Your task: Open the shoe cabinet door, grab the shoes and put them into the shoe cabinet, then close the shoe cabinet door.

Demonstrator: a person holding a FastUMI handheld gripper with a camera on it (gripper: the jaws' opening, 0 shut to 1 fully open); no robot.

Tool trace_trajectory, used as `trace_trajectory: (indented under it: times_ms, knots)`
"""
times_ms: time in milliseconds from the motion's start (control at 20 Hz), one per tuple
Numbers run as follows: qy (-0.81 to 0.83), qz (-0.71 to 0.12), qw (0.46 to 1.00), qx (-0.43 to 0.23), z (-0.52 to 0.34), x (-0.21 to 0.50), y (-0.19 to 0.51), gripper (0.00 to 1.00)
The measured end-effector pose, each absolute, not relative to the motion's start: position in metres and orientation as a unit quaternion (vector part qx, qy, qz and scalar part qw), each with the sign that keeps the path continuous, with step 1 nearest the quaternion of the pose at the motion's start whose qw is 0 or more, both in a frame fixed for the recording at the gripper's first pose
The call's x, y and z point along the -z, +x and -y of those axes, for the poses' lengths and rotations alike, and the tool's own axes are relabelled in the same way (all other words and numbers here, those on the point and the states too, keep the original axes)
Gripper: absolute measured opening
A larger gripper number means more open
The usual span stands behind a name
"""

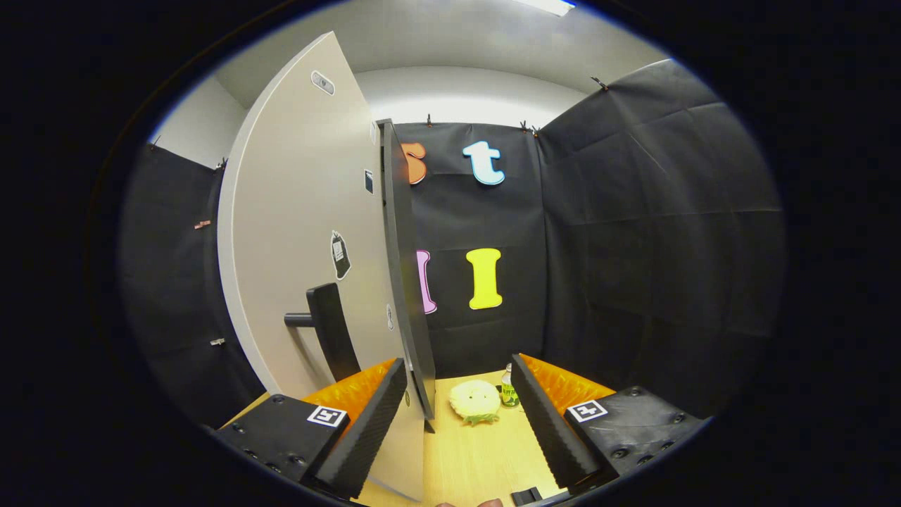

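One cabinet door (310,232) stands open, edge-on toward the gripper (457,422), dark bar handle (331,331) on its face. Gripper fingers are spread apart, nothing between them; the left finger (366,429) sits right at the door's lower edge. Wooden tabletop (471,458) runs past the door's foot. Beyond the fingers, right of the door: a pale fuzzy slipper-like item (475,401), small green bottle (509,394) just beside it.
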State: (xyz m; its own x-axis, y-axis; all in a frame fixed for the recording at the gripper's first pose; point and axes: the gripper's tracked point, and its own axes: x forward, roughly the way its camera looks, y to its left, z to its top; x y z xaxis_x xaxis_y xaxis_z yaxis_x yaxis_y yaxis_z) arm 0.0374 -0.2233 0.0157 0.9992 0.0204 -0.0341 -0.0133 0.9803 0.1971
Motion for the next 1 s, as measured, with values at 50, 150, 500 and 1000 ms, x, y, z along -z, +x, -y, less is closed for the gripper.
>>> trace_trajectory:
  times_ms: [50,150,500,1000]
  knots:
    - [0.101,-0.019,0.995,-0.012,0.216,-0.016,0.037,0.98]
    - [0.107,-0.022,0.994,-0.016,0.201,-0.016,0.034,0.98]
    - [0.093,-0.018,0.996,-0.003,0.144,-0.020,0.028,0.98]
    - [0.099,-0.010,0.995,0.001,0.061,-0.025,0.041,0.98]
